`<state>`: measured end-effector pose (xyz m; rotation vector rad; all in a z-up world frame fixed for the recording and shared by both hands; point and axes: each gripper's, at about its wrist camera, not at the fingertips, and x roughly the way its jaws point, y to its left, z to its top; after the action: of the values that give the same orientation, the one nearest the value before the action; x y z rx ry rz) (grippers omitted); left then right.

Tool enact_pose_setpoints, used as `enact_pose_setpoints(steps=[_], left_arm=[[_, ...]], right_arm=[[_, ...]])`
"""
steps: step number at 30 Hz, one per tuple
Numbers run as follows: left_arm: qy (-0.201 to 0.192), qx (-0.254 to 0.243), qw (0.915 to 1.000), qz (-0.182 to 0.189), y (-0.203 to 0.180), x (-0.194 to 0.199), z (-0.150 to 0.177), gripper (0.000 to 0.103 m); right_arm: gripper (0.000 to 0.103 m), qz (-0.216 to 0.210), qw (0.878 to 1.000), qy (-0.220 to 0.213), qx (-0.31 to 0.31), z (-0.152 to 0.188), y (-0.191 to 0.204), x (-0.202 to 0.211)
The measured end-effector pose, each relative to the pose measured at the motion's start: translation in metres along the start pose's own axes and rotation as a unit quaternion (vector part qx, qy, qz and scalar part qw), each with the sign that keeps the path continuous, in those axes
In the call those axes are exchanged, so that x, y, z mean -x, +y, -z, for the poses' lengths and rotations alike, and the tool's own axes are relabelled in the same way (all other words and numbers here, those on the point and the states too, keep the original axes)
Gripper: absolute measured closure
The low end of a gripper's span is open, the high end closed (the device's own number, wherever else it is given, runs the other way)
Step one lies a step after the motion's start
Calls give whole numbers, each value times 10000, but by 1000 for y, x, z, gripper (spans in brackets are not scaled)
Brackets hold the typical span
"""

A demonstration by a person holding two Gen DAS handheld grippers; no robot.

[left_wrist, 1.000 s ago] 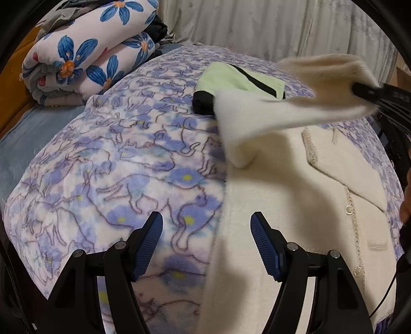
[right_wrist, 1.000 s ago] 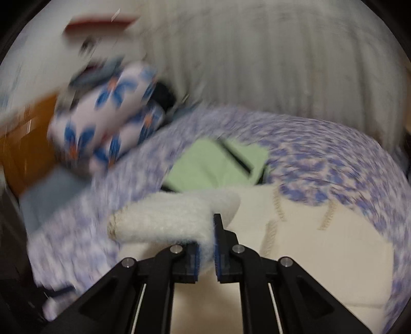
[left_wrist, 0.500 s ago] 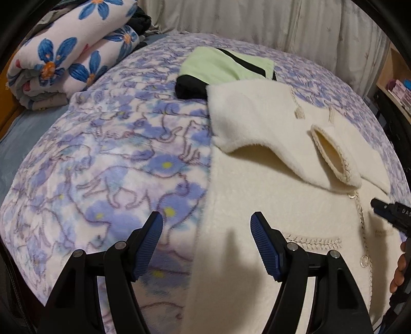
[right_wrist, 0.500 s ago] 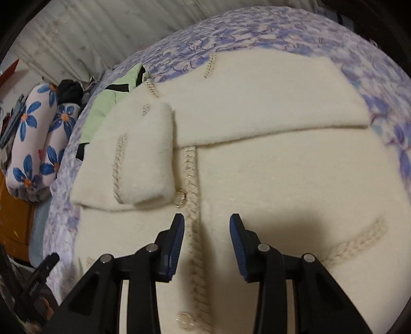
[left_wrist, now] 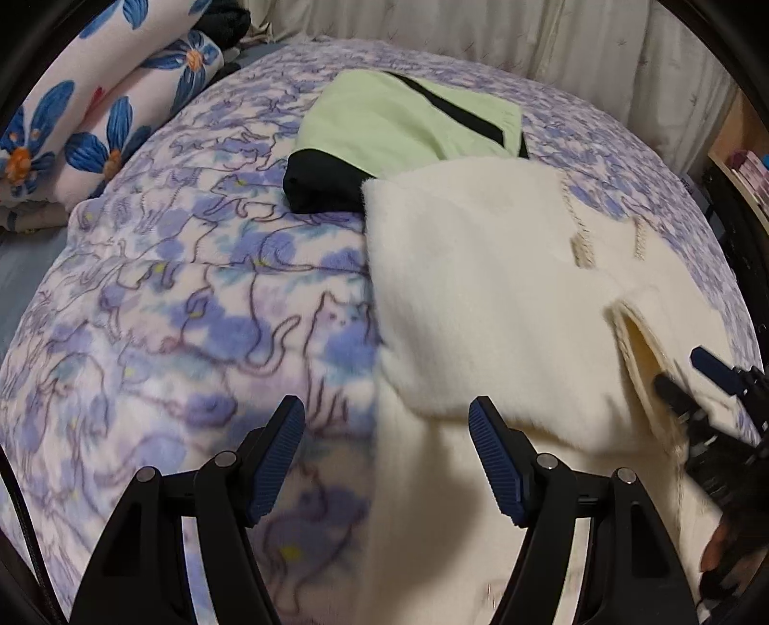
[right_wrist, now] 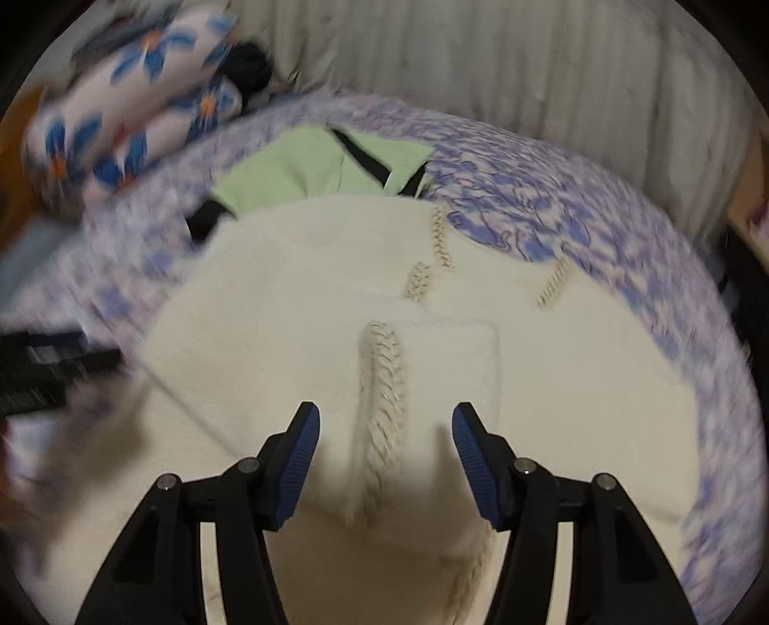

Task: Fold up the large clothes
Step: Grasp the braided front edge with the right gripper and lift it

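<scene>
A cream fluffy jacket (left_wrist: 480,288) (right_wrist: 288,312) lies flat on the bed. Its left sleeve is folded across the front, and the braid-trimmed cuff (left_wrist: 629,336) (right_wrist: 384,380) rests near the middle. My right gripper (right_wrist: 384,432) (left_wrist: 692,382) hovers just over that cuff. Its jaws are opening; the cuff lies between and below them, and the pads do not press on it. My left gripper (left_wrist: 387,432) is open and holds nothing, above the jacket's left edge where it meets the blanket. In the blurred right wrist view it shows at the left edge (right_wrist: 43,375).
A purple cat-print blanket (left_wrist: 168,312) covers the bed. A folded green and black garment (left_wrist: 408,125) (right_wrist: 298,168) lies just beyond the jacket's shoulder. Rolled floral bedding (left_wrist: 96,96) (right_wrist: 120,120) sits at the far left, a pale curtain (left_wrist: 528,43) behind, and a shelf (left_wrist: 740,163) on the right.
My right gripper let go of the sleeve, which now lies folded across the jacket, and has dropped low with its jaws spread. My left gripper moved closer to the jacket's edge.
</scene>
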<state>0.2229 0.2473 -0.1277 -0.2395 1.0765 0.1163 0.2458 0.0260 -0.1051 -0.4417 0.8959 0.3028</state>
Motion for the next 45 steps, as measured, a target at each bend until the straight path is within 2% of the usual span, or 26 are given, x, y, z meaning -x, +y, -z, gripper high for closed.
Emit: enact_pose_setpoints(steps=[2, 5, 6, 7, 8, 10, 12, 13, 15, 16, 17, 20, 21, 22, 24, 25, 29, 31, 34, 40, 41, 42, 43, 44, 45], left_arm=[[81, 28, 10000, -3, -1, -8, -6, 34], [102, 11, 9999, -20, -2, -14, -12, 34], [101, 7, 9999, -45, -3, -15, -14, 34], [95, 2, 9999, -54, -4, -16, -16, 34], [87, -6, 9999, -66, -5, -16, -17, 34], [58, -14, 9999, -89, -7, -15, -19, 34], [4, -30, 10000, -65, -9, -13, -20, 34], [-25, -43, 10000, -39, -10, -12, -21, 34], [-64, -81, 9999, -6, -13, -12, -21, 34], [-57, -85, 9999, -20, -14, -13, -22, 34], [-43, -122, 9999, -21, -16, -15, -22, 34], [69, -207, 9997, -51, -20, -24, -21, 34], [102, -224, 9997, -32, -20, -27, -21, 34], [125, -230, 9997, 0, -20, -31, -21, 34], [144, -233, 9996, 91, -19, -36, -25, 34], [154, -224, 9995, 133, -18, -39, -28, 34], [215, -194, 9991, 301, -12, -54, -46, 34], [208, -190, 9991, 310, -9, -62, -55, 34], [209, -211, 9991, 308, -6, -74, -66, 34], [313, -262, 9986, 340, -5, -104, -80, 34], [306, -205, 9987, 363, -4, -107, -82, 34], [306, -143, 9987, 378, -3, -109, -84, 34], [290, -60, 9988, 399, -2, -109, -85, 40], [203, -16, 9988, 451, -3, -108, -86, 49], [125, -4, 9988, 464, -4, -106, -87, 64]], right_arm=[[46, 510, 9969, 243, 542, 0, 16, -24], [47, 993, 9882, 433, 1084, 4, 24, -45], [55, 949, 9881, 379, 1147, 4, 22, -45], [81, 827, 9891, 417, 1149, 3, 15, -43], [89, 762, 9913, 413, 992, -2, 4, -39], [90, 550, 9971, 149, 510, -13, -25, -23], [90, 432, 9988, -205, -67, -21, -58, -4], [90, 149, 9967, -509, -619, -21, -90, 10], [90, -90, 9878, -778, -1349, -15, -130, 18], [89, -125, 9792, -801, -1859, -3, -160, 14], [88, -106, 9726, -645, -2230, 9, -181, 4], [85, -62, 9573, 394, -2863, 50, -219, -42], [85, -169, 9530, 582, -2968, 58, -225, -50], [85, -546, 9421, 742, -3225, 74, -235, -59], [80, -1124, 9251, 614, -3575, 88, -247, -61], [72, -1412, 9139, 466, -3778, 93, -255, -60], [54, -1919, 8943, 246, -4035, 90, -265, -63], [54, -2047, 8952, 242, -3950, 81, -264, -71], [54, -2120, 9034, 278, -3717, 65, -253, -81], [54, -2069, 9251, 121, -3182, 48, -229, -88], [63, -1983, 9326, 109, -3013, 45, -224, -87], [76, -1928, 9393, 108, -2836, 43, -220, -87], [89, -1955, 9427, 84, -2701, 40, -217, -85], [89, -1867, 9468, -11, -2620, 39, -215, -81], [89, -1804, 9515, -195, -2485, 35, -214, -72]])
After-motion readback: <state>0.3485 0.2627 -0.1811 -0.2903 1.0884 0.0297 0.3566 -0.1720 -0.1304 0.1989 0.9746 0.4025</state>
